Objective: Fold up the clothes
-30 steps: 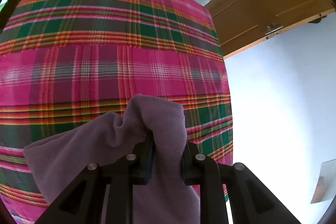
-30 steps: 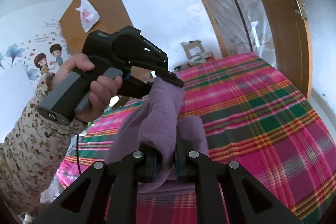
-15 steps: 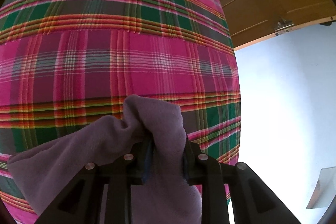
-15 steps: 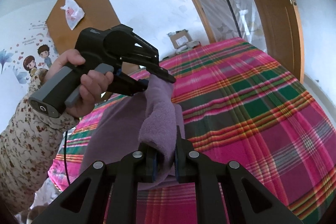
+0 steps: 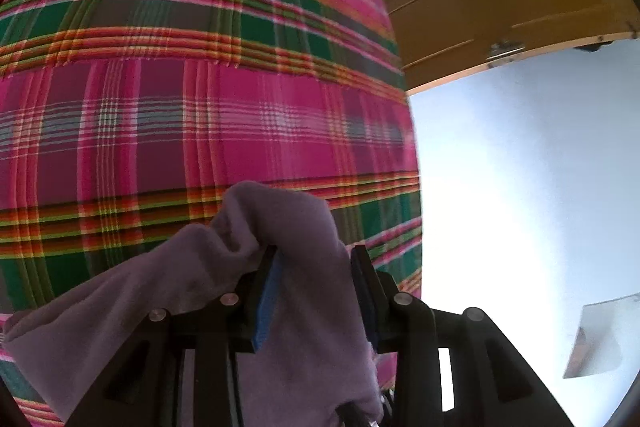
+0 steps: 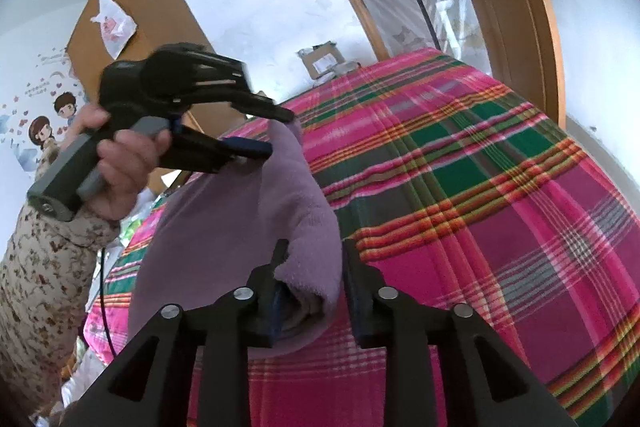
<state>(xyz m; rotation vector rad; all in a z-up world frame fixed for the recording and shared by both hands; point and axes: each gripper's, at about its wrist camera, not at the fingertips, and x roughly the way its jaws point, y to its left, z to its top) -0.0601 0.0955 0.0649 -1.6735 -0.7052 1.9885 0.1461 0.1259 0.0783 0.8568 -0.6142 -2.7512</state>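
While the purple fleece garment hangs up in the air over the pink and green plaid bedspread, both tools have a bit of it between their jaws. The right gripper has its jaws apart. A thick rolled edge of the fleece sits between them, close to the left jaw, with a thin gap by the right jaw. Up and to the left of those jaws is the left gripper, held by a hand in a flowery sleeve. Its jaws are spread too, with the top of the fleece between their tips. Beyond the left jaws lies the bedspread, and to their right stands a brown door.
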